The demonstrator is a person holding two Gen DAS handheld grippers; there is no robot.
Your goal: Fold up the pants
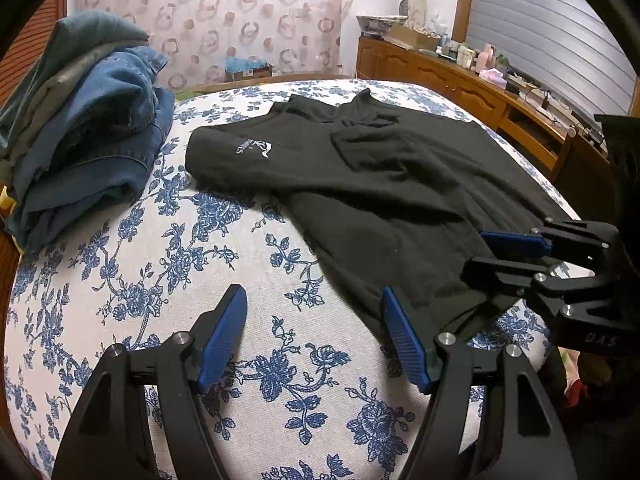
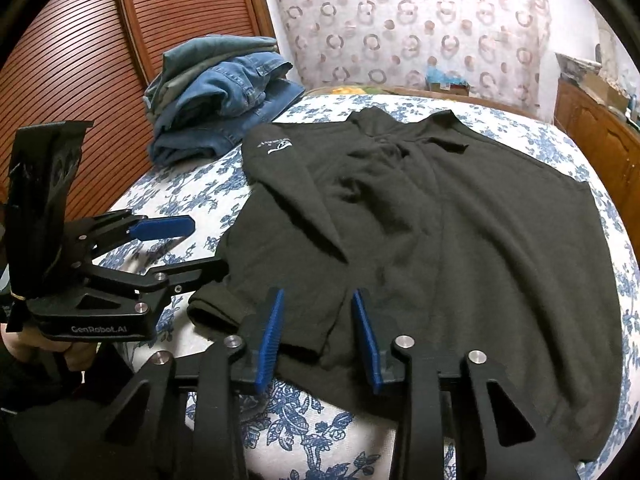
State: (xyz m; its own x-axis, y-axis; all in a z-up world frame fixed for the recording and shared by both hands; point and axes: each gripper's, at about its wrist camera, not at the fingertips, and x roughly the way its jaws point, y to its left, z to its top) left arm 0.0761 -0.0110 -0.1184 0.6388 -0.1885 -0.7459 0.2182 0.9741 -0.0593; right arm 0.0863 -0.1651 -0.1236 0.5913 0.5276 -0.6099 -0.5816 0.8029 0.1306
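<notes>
You are at the opening grab: the black garment [image 2: 420,240] lies spread on the bed [image 1: 160,280], your right hand-held gripper [image 2: 318,332] half-spread astride its near hem, the left hand-held gripper [image 1: 314,336] spread beside it, so next pinch the hem.

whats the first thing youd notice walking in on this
A black garment with a small white logo lies spread across the blue-flowered bedcover, filling the middle. At the bed's far left corner sits a stack of folded jeans. Both grippers, left gripper and right gripper, hang at the garment's near edge.
</notes>
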